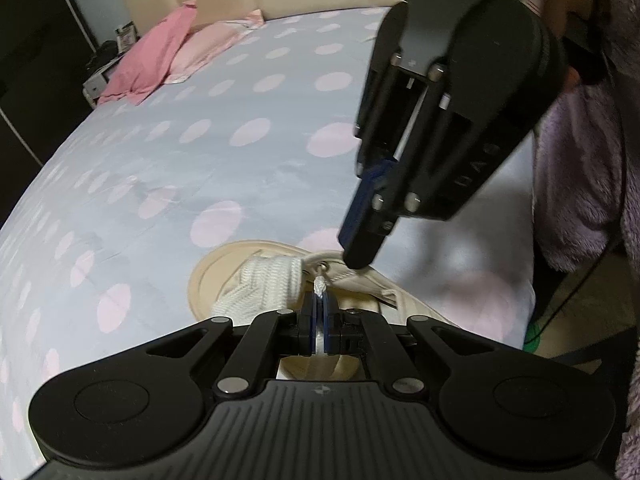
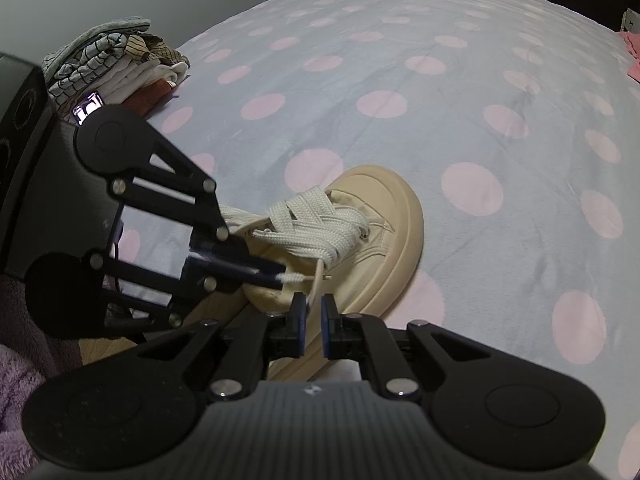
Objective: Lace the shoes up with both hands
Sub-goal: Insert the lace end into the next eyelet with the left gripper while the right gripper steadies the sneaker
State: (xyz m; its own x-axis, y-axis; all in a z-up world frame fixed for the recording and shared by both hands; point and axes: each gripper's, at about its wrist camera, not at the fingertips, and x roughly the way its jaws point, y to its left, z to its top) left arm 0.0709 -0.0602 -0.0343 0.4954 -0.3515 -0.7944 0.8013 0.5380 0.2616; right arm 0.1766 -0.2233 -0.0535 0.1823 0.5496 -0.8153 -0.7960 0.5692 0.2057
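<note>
Both claws angled down, left claw (image 1: 319,300) pinching lace (image 1: 320,286)

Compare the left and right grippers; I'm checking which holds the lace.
The left gripper has its fingers shut on the white lace tip; the right gripper shows a narrow gap between its fingers. The left holds off the beige shoe; the right's tips seem to touch its eyelet flap. Both point down at the shoe.

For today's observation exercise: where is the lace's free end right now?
In the left wrist view, the lace end sits pinched in the left gripper, just below the shoe's eyelet.
</note>
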